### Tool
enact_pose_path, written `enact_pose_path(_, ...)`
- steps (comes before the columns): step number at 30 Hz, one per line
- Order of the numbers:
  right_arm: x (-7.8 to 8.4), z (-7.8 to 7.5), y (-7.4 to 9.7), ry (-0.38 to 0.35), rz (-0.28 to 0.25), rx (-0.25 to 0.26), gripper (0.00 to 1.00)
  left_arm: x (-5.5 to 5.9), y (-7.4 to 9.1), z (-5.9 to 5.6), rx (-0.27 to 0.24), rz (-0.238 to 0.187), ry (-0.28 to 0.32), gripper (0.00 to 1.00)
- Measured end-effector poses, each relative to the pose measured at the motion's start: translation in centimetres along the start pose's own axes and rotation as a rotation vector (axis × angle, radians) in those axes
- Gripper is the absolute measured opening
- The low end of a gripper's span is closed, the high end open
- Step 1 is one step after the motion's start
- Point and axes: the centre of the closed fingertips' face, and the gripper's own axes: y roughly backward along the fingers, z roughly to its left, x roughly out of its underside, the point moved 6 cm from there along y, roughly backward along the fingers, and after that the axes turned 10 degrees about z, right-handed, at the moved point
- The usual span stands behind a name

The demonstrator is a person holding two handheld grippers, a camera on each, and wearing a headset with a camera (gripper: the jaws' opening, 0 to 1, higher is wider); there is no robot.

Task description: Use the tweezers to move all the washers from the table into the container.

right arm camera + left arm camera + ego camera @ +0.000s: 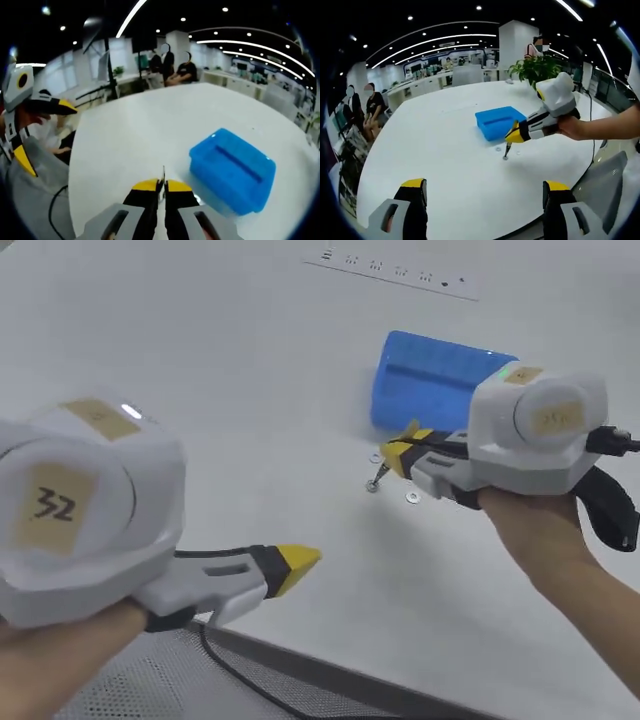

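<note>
My right gripper [400,452] is shut on a pair of thin metal tweezers [380,472], which slant down to the white table [250,390]. Their tips rest at a small washer [372,485]; I cannot tell if it is pinched. Two more washers [413,497] [376,457] lie close by. Just behind stands the blue container [430,375], open-topped. In the right gripper view the jaws press together on the tweezers [163,176], with the container [232,170] to the right. My left gripper [482,200] is open and holds nothing, near the table's front edge [295,565].
The table's near edge [330,672] runs below my left gripper, with a black cable [240,680] and a mesh chair [150,685] beyond it. A potted plant [537,67] stands at the far side. Several people [367,102] sit at the table's other end.
</note>
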Motion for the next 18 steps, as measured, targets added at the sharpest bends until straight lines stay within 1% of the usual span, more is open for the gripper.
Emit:
enact_pose_path(2, -0.1, 0.0, 0.2, 0.000, 0.010, -0.002, 0.00, -0.1, 0.1, -0.2, 0.000, -0.001, -0.006, 0.99)
enact_pose_path(4, -0.3, 0.0, 0.7, 0.008, 0.006, -0.001, 0.00, -0.3, 0.1, -0.2, 0.000, 0.000, -0.012, 0.99)
enact_pose_path(6, -0.7, 0.0, 1.2, 0.000, 0.001, -0.007, 0.00, -0.3, 0.1, -0.2, -0.001, 0.003, -0.011, 0.99)
enact_pose_path(8, -1.1, 0.1, 1.7, -0.010, 0.000, -0.017, 0.00, -0.5, 0.3, -0.2, -0.004, -0.006, -0.012, 0.98)
enact_pose_path(10, -1.4, 0.2, 2.2, -0.010, -0.004, -0.012, 0.00, -0.8, 0.4, -0.2, -0.006, -0.016, -0.012, 0.96)
enact_pose_path(12, -1.8, 0.1, 2.7, -0.004, -0.003, -0.011, 0.00, -1.0, 0.4, -0.1, -0.007, -0.023, -0.014, 0.97)
enact_pose_path(15, -2.5, -0.1, 3.4, -0.020, -0.029, -0.023, 0.00, -1.1, 0.3, 0.1, -0.006, -0.018, -0.021, 0.96)
enact_pose_path(16, -2.7, -0.3, 3.6, -0.022, -0.034, -0.024, 0.00, -1.1, 0.3, 0.1, -0.005, -0.017, -0.021, 0.96)
enact_pose_path(18, -3.2, -0.4, 3.8, -0.022, -0.031, -0.026, 0.00, -1.1, 0.2, 0.3, -0.002, -0.018, -0.014, 0.96)
